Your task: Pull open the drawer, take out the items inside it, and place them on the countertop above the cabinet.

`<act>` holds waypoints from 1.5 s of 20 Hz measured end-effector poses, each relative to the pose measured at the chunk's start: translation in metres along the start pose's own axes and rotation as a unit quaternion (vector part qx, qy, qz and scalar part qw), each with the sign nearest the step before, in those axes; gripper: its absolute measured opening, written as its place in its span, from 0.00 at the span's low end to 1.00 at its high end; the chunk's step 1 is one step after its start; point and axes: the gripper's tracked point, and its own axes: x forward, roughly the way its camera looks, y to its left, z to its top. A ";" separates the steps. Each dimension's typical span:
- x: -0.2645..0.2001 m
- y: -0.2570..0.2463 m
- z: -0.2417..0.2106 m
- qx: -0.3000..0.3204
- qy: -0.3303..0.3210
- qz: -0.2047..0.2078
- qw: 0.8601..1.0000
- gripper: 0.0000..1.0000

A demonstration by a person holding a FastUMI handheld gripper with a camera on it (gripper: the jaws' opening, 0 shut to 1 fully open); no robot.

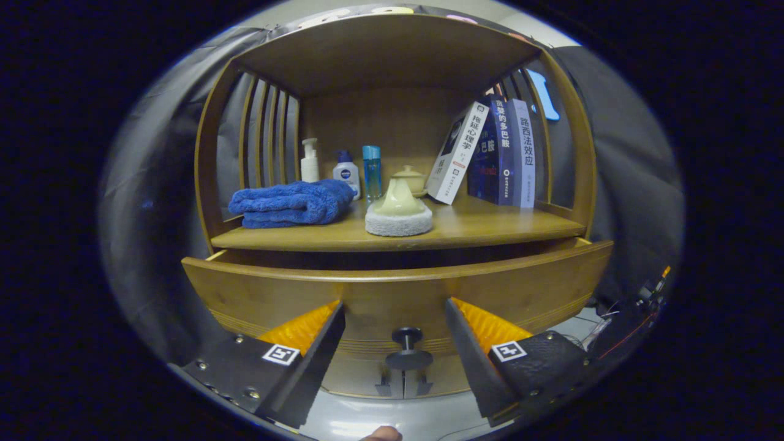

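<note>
Claw held apart, fingers spread wide, one on each side of the dark round knob of the drawer, not touching it. Drawer front pulled out a little from the wooden cabinet, with a dark gap behind its top edge; inside of the drawer hidden by the front board, contents cannot be told. Knob just ahead of the fingers, low on the front, between them.

Above the drawer, the counter, already carrying several things. On its left part, a folded blue towel. Behind the towel, a white pump bottle, a white bottle with blue cap and a clear blue bottle, standing close together near the back wall. In the middle, near the front edge, a cream scrubber on a grey round pad; behind it a small cream lidded jar. To the right, three books, the left one leaning, the others about upright.
</note>
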 end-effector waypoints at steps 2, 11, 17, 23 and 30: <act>0.009 0.000 0.002 0.001 -0.001 0.000 1.000 0.98; 0.030 -0.001 0.001 0.012 0.007 0.004 1.000 0.97; 0.036 -0.001 0.003 0.015 0.011 0.003 1.000 0.97; -0.008 0.012 0.047 0.013 -0.012 0.030 0.999 1.00; -0.126 0.004 0.148 -0.006 -0.095 0.017 0.995 0.99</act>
